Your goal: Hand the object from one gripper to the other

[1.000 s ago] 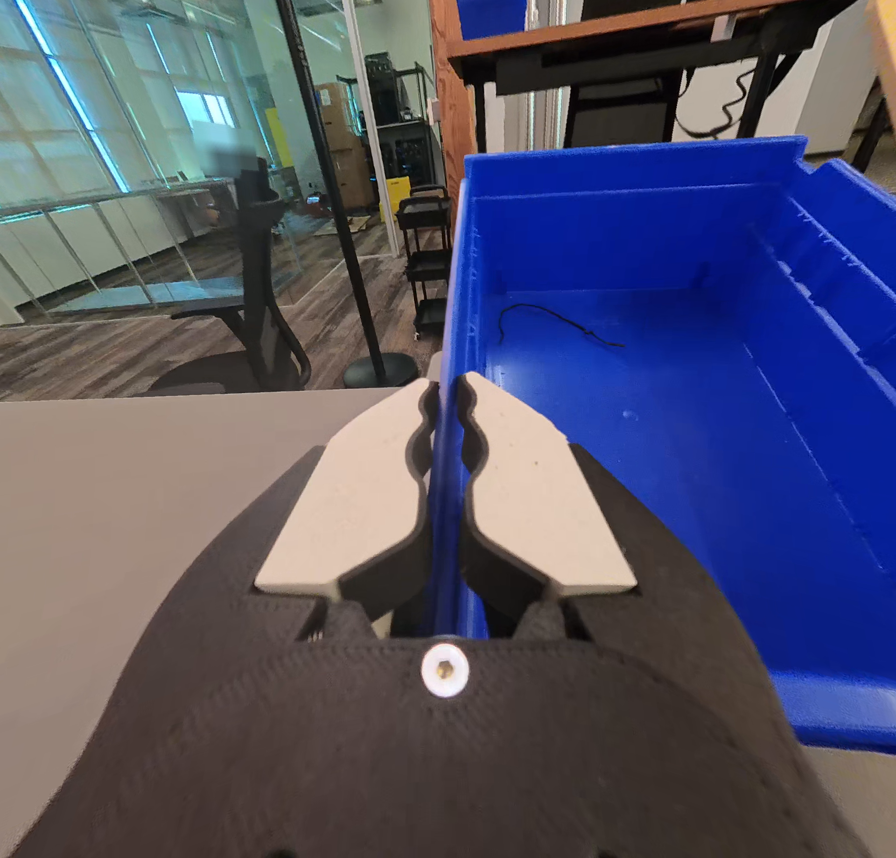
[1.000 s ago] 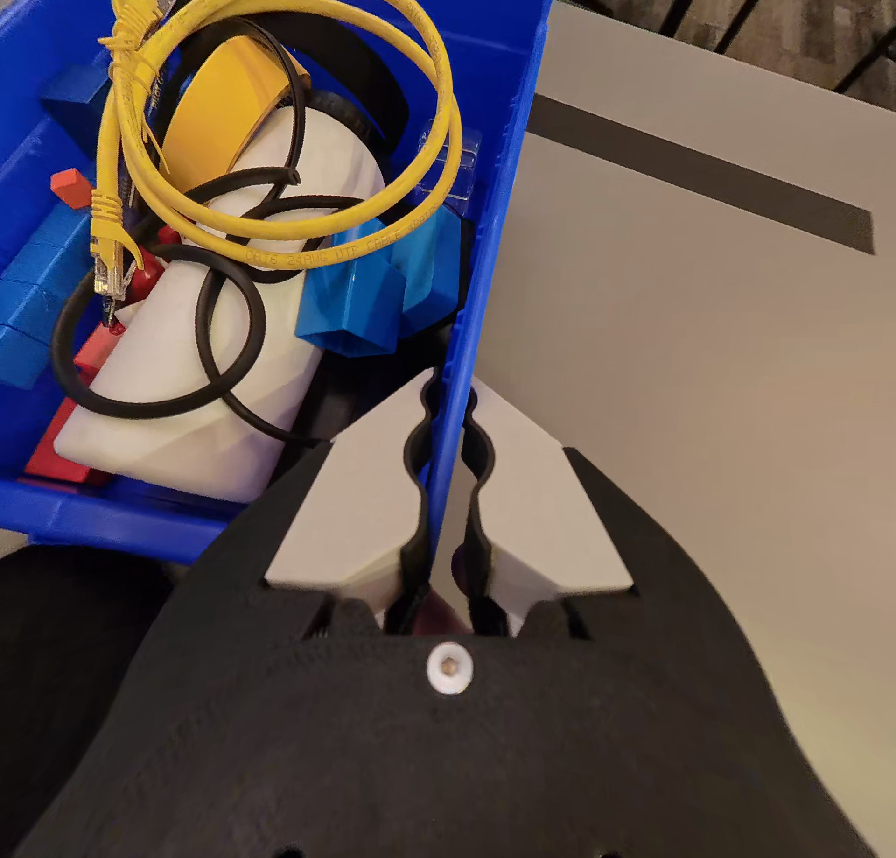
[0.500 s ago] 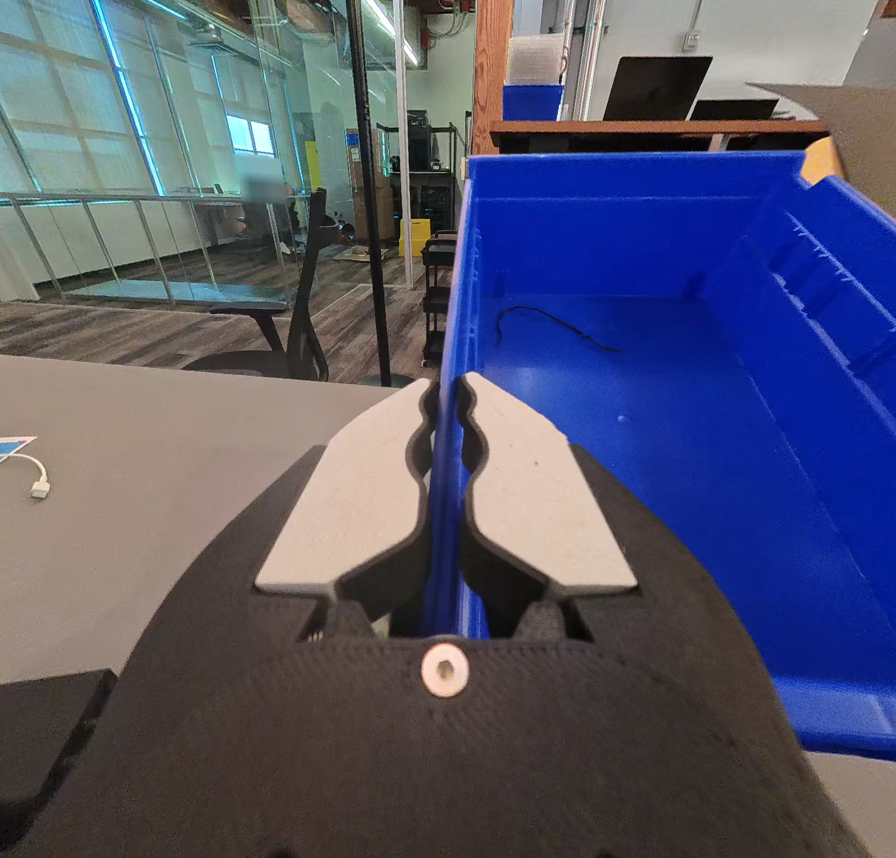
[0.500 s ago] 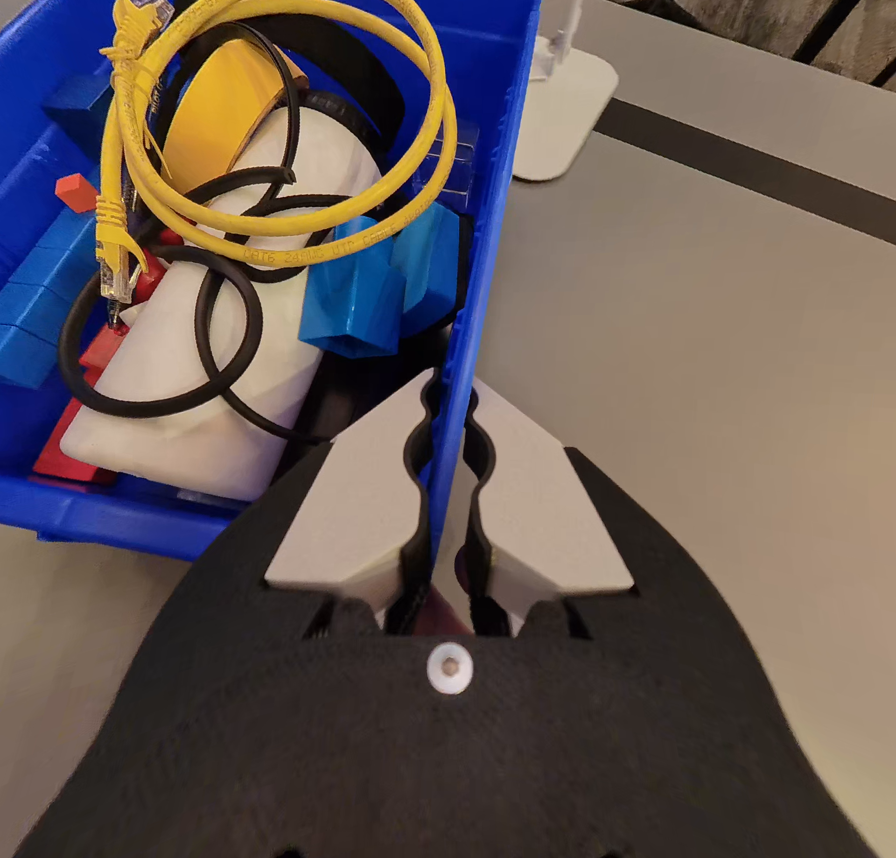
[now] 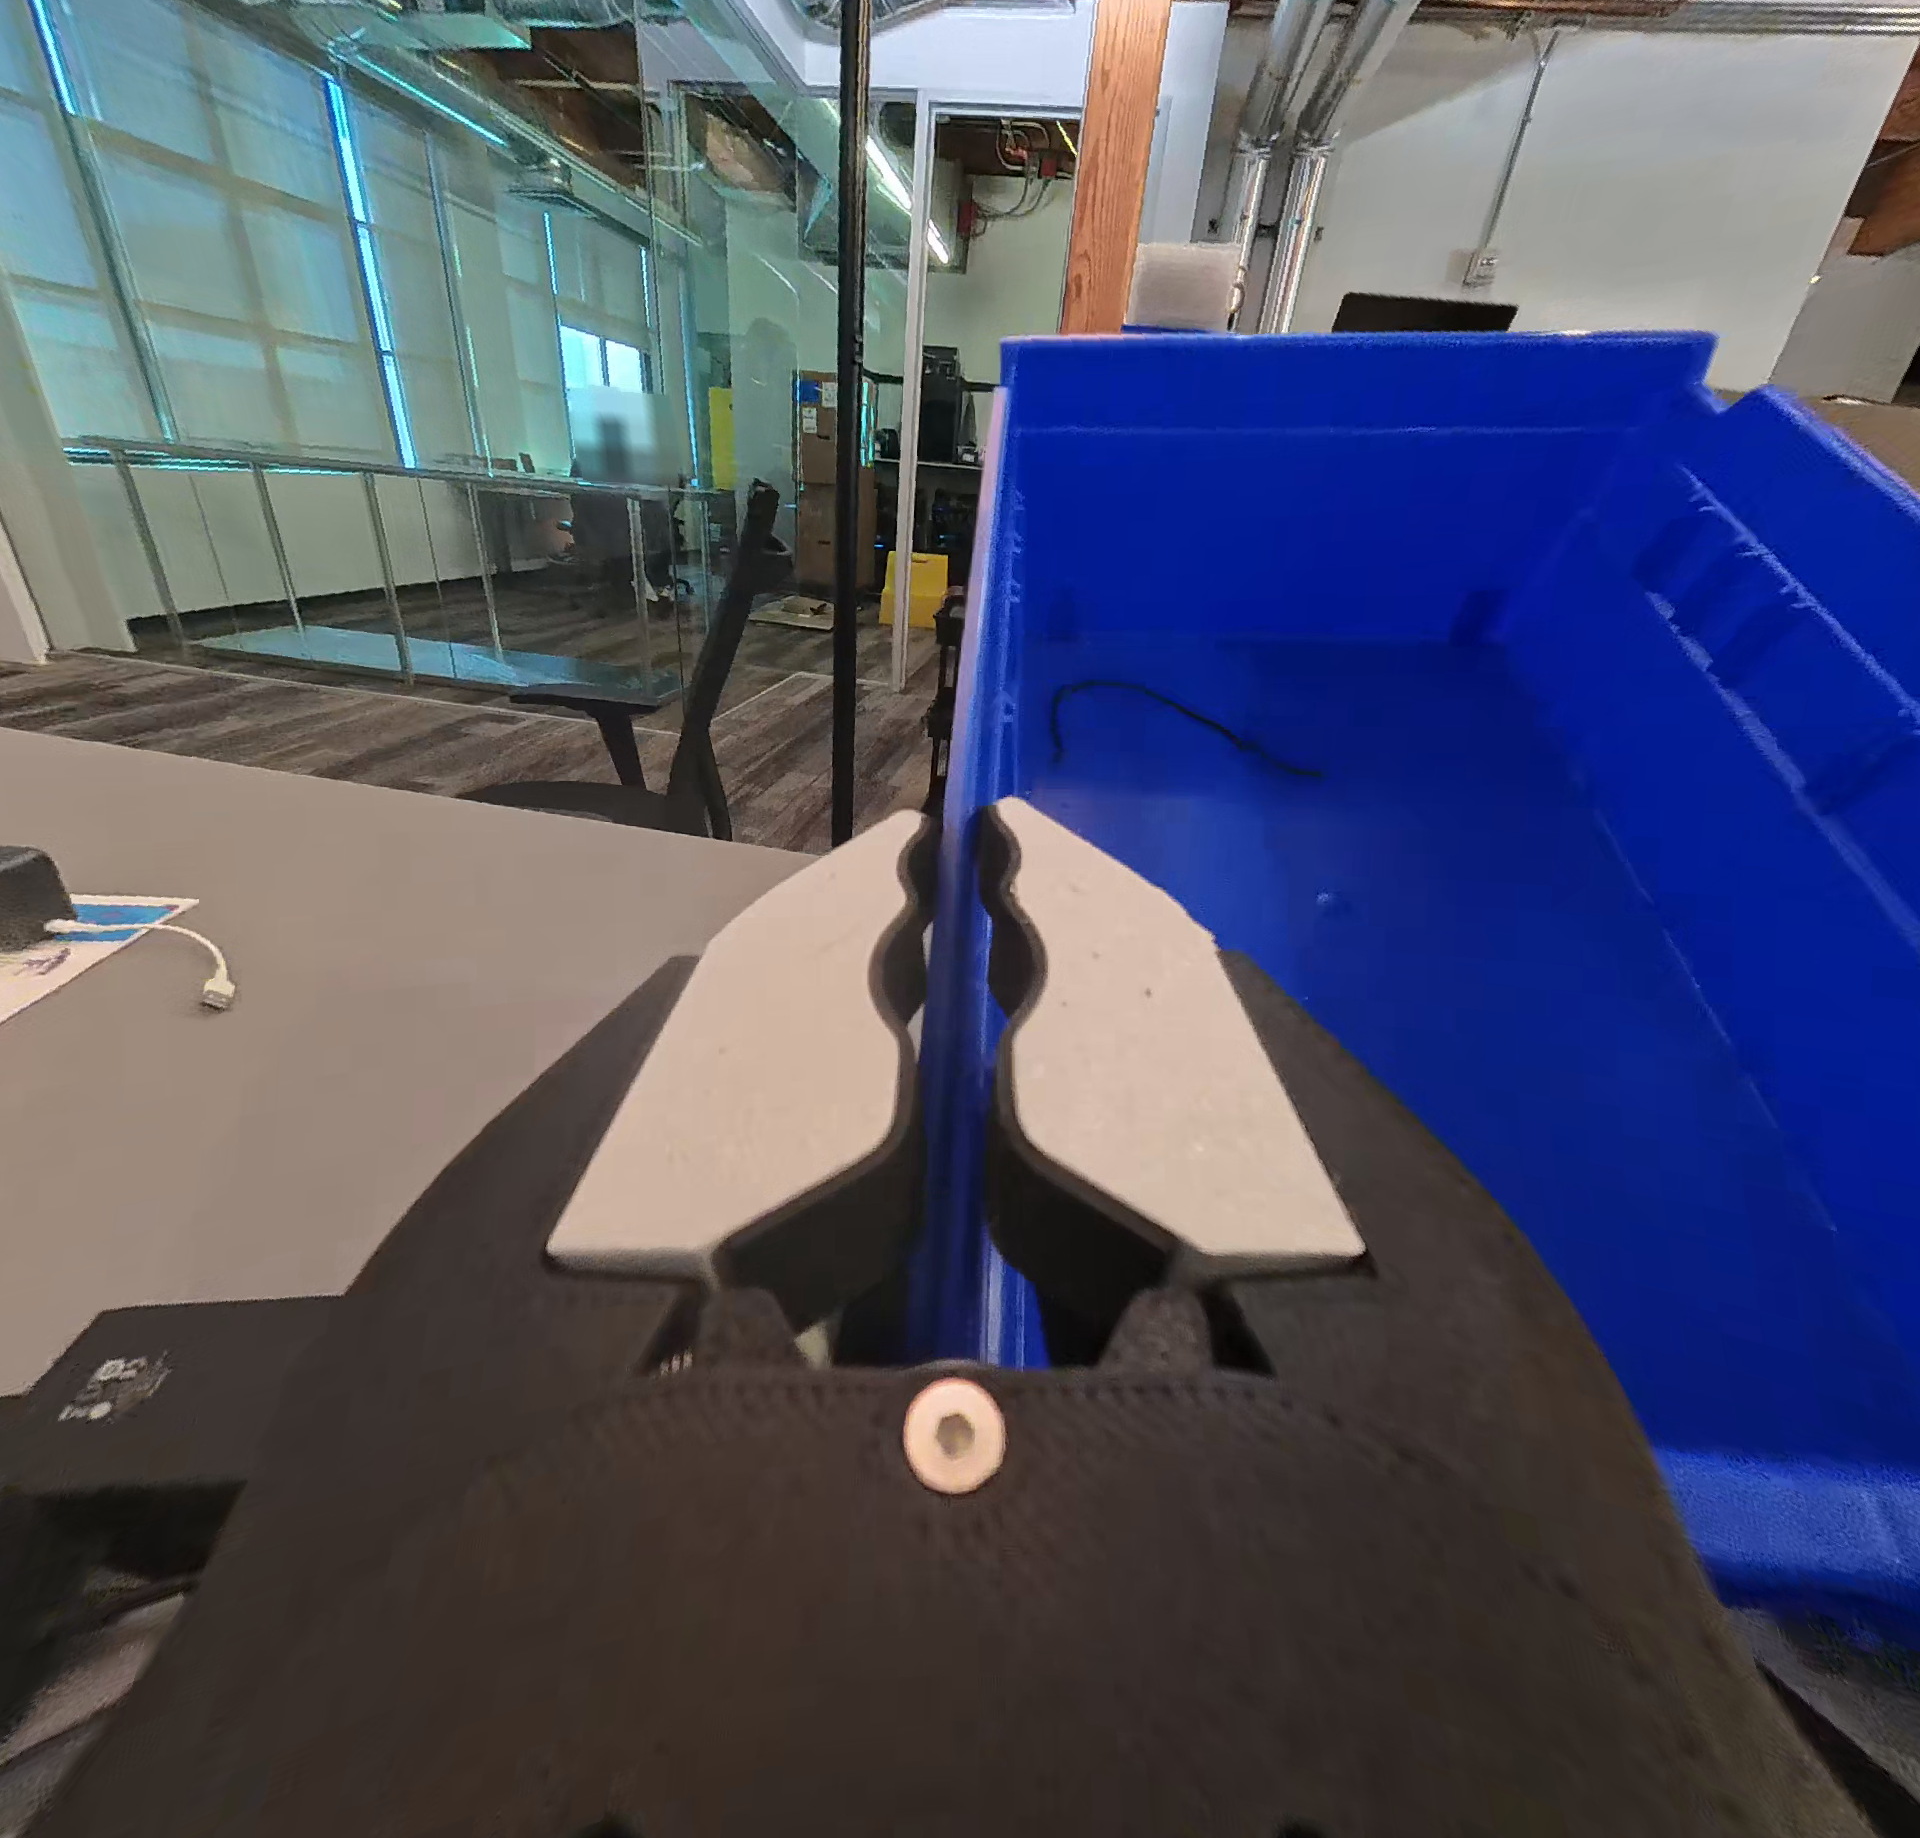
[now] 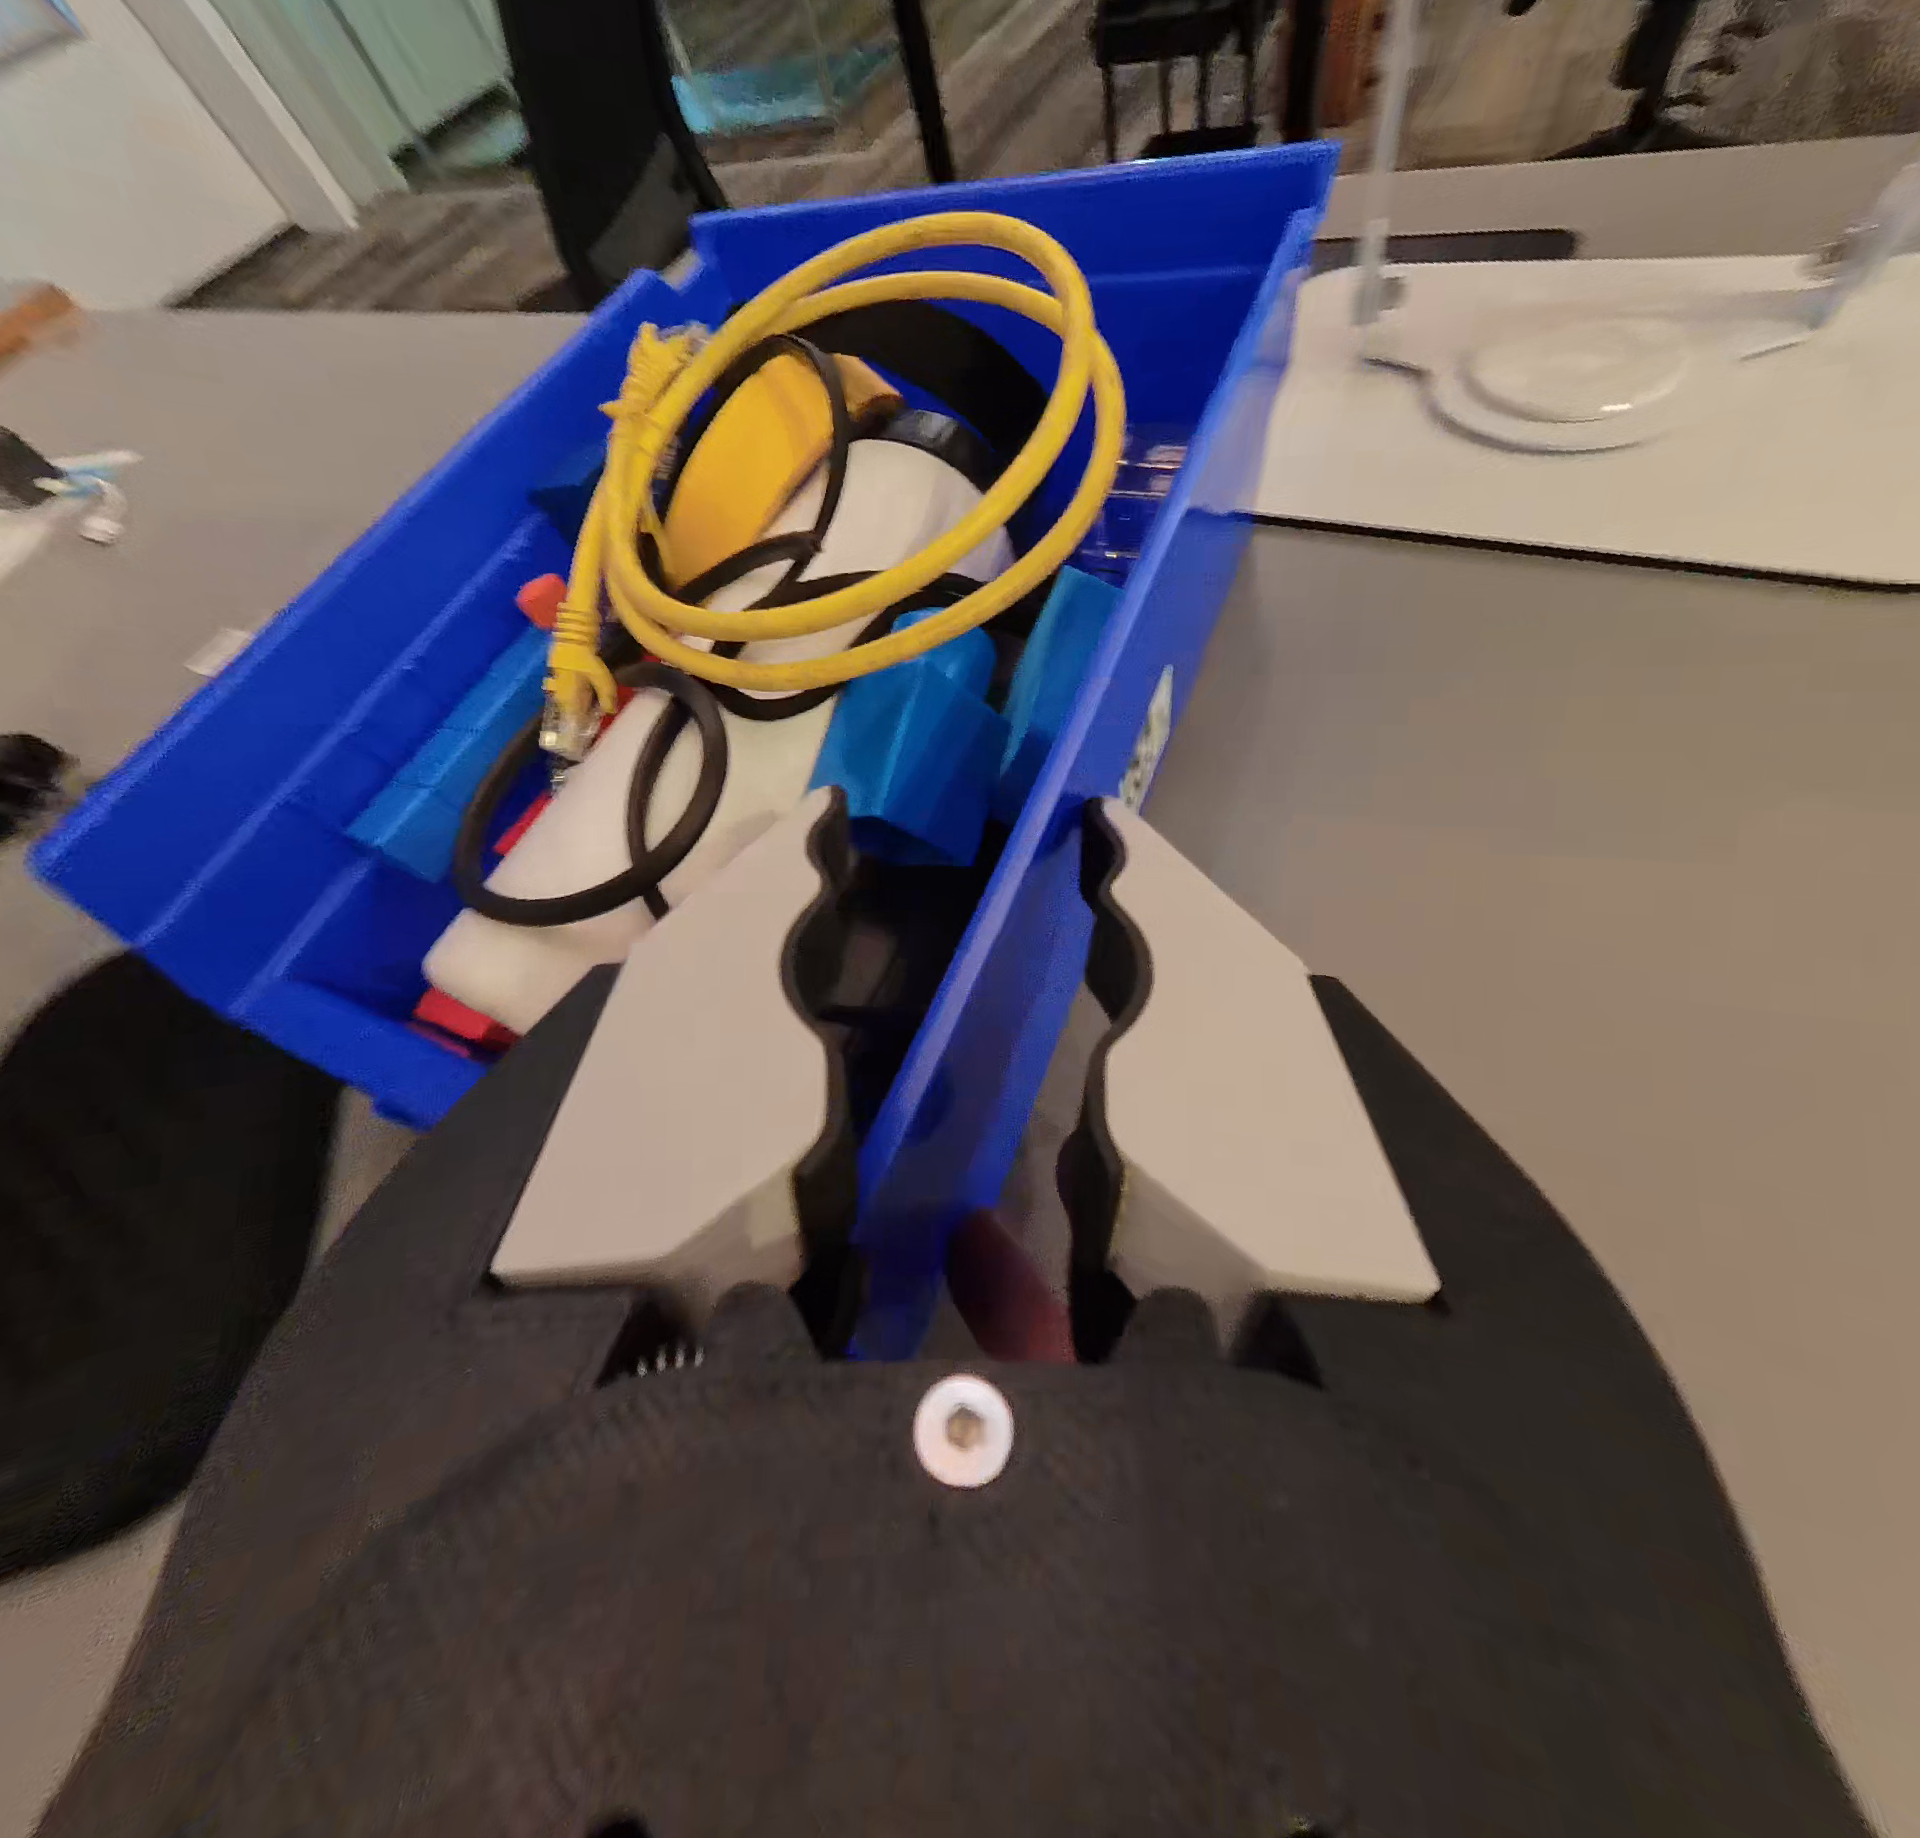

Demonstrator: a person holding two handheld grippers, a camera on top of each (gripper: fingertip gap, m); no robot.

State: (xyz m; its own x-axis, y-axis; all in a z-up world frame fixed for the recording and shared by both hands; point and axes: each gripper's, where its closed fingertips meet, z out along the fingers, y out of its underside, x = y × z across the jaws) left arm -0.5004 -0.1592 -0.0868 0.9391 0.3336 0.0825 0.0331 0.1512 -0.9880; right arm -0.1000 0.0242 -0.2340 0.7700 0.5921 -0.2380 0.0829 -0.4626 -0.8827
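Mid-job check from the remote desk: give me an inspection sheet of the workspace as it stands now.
Surface: grey table, white mat at far right.
Job's things: near-empty blue bin; full blue bin.
Clutter: blue blocks, white bottle-like item, red pieces in the full bin.
Grippers: left gripper jaws clamped on the empty bin's side wall; right gripper jaws open, straddling the full bin's wall.
Cables: yellow network cable, black cable, black thread, white plug lead.
Surroundings: glass partitions, office chair.
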